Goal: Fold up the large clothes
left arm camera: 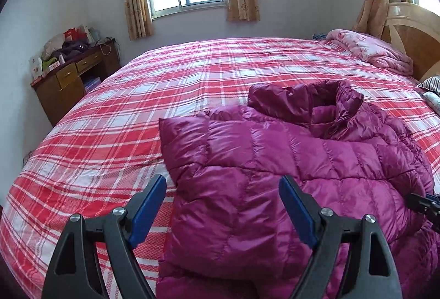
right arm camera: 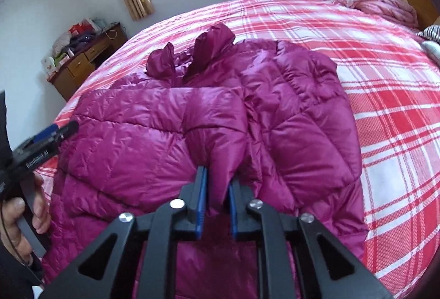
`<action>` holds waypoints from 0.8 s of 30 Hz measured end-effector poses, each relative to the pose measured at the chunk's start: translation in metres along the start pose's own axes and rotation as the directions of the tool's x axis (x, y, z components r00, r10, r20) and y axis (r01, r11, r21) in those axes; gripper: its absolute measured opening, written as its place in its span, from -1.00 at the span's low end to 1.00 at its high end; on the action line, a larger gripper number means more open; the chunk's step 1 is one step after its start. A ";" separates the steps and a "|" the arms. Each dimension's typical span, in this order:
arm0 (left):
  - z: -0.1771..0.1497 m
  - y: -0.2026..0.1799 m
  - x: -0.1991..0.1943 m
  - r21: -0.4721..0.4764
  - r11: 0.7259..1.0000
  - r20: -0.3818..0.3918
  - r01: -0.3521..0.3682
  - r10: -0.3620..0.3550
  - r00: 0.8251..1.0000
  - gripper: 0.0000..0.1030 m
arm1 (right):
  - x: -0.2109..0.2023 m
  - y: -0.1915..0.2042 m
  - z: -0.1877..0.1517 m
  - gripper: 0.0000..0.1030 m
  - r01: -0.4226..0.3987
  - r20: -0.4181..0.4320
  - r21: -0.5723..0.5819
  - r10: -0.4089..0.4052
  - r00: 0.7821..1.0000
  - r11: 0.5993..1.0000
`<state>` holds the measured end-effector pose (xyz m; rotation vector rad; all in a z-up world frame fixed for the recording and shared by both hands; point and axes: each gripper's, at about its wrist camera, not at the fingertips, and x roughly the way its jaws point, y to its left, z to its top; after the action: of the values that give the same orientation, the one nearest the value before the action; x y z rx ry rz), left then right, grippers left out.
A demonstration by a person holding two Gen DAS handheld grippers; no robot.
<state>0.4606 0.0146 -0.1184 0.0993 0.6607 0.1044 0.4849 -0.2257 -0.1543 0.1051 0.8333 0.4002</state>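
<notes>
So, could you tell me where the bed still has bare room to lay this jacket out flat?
The plaid bedspread lies bare between the purple jacket and the desk-side edge, and across the far half toward the window. It is crowded at the headboard end, where the pink quilt is bunched.

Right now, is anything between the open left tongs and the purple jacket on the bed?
Nothing visible is. The left tongs stand open right over the near edge of the jacket, with only bare bedspread beside it. The right tongs are already clamped on a fold of the jacket.
</notes>
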 end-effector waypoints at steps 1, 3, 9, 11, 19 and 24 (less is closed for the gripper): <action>0.004 -0.005 -0.003 0.012 1.000 0.013 0.005 -0.005 1.000 0.64 | -0.005 0.000 0.002 -0.16 0.007 0.010 0.008 -0.007 1.000 1.000; 0.013 -0.014 -0.005 0.027 0.999 0.037 0.021 -0.022 0.999 0.64 | -0.020 0.000 0.008 0.12 0.013 0.067 0.025 -0.015 0.998 1.000; 0.003 -0.017 0.047 0.028 1.000 -0.101 0.001 0.002 0.995 0.64 | -0.037 0.026 0.028 0.12 0.014 0.149 -0.031 -0.009 0.989 0.999; -0.005 -0.015 0.059 0.023 1.000 -0.125 -0.003 0.005 0.992 0.64 | -0.019 0.036 0.031 0.10 -0.042 0.105 -0.040 0.046 0.993 0.998; -0.013 -0.008 0.071 -0.032 0.998 -0.155 0.052 -0.056 0.986 0.64 | 0.037 0.035 0.015 -0.02 0.002 -0.007 -0.057 -0.003 1.000 0.998; -0.016 -0.012 0.072 -0.019 0.999 -0.162 0.040 -0.043 0.986 0.66 | 0.043 0.040 0.007 -0.02 0.051 -0.001 -0.116 -0.052 0.999 0.992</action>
<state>0.5083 0.0131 -0.1759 0.0621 0.8244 0.0780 0.5034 -0.1722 -0.1696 -0.0247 0.8136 0.3994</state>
